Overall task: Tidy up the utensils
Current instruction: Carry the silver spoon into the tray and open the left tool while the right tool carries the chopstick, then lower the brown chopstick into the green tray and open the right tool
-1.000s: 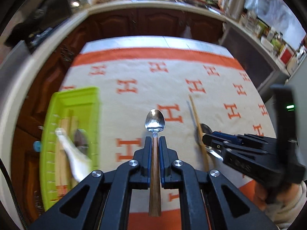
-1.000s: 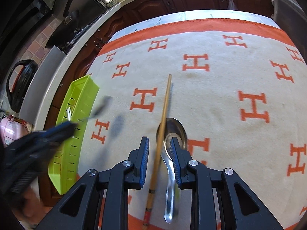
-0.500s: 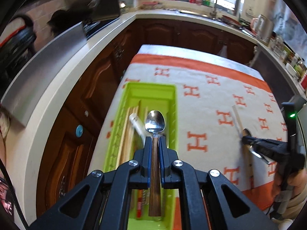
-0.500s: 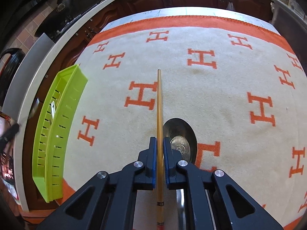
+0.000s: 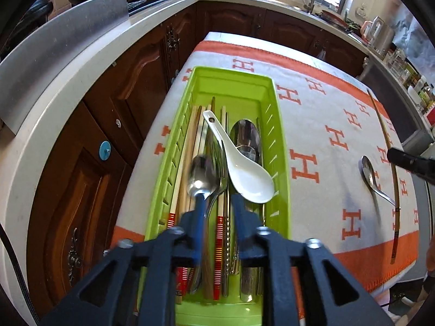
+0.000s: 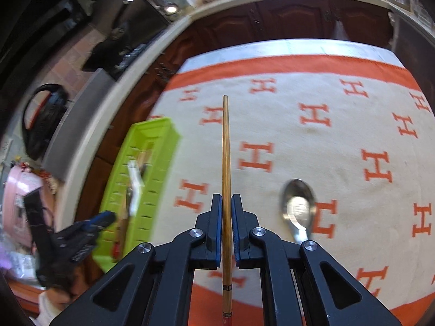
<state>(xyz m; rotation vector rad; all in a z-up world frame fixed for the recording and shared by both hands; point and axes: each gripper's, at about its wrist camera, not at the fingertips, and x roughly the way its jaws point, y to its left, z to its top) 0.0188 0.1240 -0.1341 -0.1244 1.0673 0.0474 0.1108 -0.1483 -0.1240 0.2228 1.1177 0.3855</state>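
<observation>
Jaws of left gripper (image 5: 216, 203) opening over green tray (image 5: 282, 146); blurred spoon (image 5: 202, 175) loose between them, above the utensils. Right gripper (image 6: 226, 203) clamps chopstick (image 6: 225, 146) above the cloth (image 6: 339, 135).

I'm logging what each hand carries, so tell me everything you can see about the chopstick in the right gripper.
The chopstick is one long, slim, golden-brown stick that looks like lacquered wood or bamboo, tapering to a plain tip, with a dark patterned band and a reddish butt end. The right gripper is shut on it part-way along, the blue-padded fingers pressing both sides. It runs straight along the fingers, its tip out ahead, over the white-and-orange cloth, apart from the metal spoon lying there.
</observation>
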